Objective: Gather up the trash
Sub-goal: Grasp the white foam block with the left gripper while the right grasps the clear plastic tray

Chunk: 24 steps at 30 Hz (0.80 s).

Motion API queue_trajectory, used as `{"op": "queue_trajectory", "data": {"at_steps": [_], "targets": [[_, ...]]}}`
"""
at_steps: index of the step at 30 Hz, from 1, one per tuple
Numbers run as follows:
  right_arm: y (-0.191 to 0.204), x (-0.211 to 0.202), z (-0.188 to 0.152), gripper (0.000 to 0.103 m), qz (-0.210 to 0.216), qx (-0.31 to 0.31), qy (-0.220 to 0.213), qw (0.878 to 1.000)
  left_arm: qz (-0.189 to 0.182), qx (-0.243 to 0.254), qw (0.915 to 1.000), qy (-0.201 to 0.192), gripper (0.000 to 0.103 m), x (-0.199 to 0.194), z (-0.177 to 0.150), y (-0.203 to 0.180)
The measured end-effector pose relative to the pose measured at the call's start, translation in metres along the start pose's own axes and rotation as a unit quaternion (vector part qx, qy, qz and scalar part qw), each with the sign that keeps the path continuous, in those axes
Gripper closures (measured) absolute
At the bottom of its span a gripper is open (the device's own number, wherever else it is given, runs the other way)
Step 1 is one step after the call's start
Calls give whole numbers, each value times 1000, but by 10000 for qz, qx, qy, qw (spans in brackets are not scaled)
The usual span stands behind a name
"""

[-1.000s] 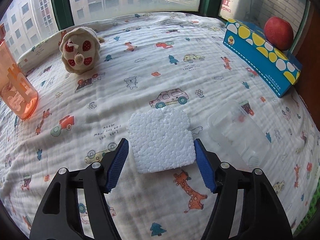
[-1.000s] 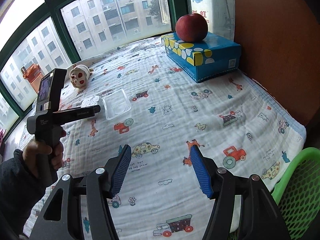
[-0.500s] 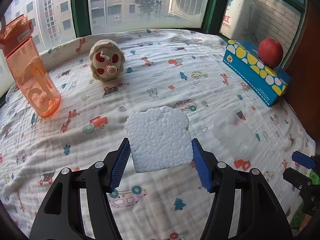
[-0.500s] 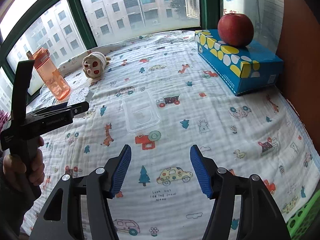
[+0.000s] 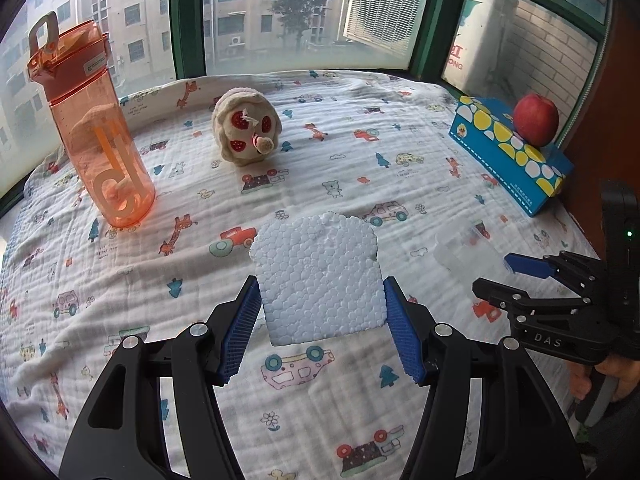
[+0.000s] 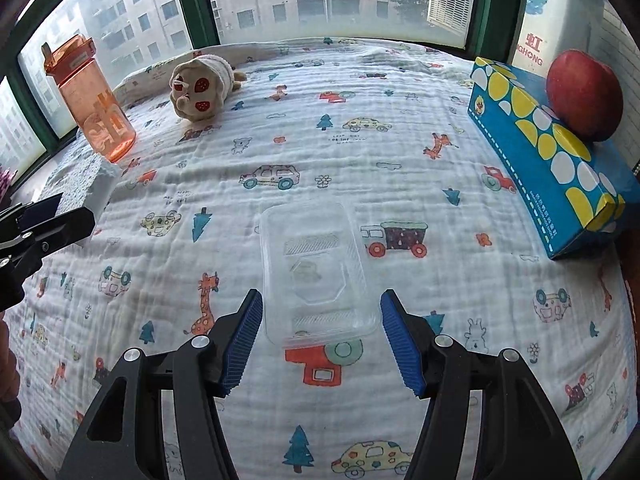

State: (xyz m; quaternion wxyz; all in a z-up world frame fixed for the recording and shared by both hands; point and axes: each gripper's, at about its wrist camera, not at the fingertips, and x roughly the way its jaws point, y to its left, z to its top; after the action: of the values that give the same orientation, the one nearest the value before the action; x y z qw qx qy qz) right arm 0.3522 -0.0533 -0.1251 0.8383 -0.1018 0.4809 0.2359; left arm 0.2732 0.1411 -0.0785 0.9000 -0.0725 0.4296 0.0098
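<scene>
at the lower centre of the left wrist view, the left gripper (image 5: 322,322) clamps a white foam block (image 5: 320,276) between its blue pads, the block lifted clear of the printed blanket (image 5: 360,168). at the left edge of the right wrist view the same block (image 6: 82,178) shows white beside the black finger that holds it. toward the upper left of both views an orange bottle (image 5: 94,128) stands upright, and a plush toy (image 5: 246,130) lies a little right of it, near the far edge of the blanket. on the upper right a red apple (image 5: 536,118) sits on top of a blue tissue box (image 5: 508,152).

low in the centre of the right wrist view, the right gripper (image 6: 322,332) has its jaws spread, one on each side of the near end of a clear plastic tray (image 6: 316,272) that lies flat on the blanket; the pads stand just off its walls, not pressing. in the left wrist view that gripper (image 5: 516,276) enters from the right edge, with the tray (image 5: 468,254) a faint shape just by its tips and part of a hand (image 5: 608,380) showing below it.
</scene>
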Motion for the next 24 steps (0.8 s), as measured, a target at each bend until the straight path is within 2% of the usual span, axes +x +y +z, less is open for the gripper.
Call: {"op": "queue_trajectory", "data": {"at_steps": [18, 24], "targets": [[11, 23, 22, 44, 266, 32, 111, 9996, 43, -96, 9999, 53, 42, 5, -4, 10], [12, 27, 24, 47, 191, 88, 72, 9998, 30, -81, 9999, 76, 42, 7, -6, 9]]}}
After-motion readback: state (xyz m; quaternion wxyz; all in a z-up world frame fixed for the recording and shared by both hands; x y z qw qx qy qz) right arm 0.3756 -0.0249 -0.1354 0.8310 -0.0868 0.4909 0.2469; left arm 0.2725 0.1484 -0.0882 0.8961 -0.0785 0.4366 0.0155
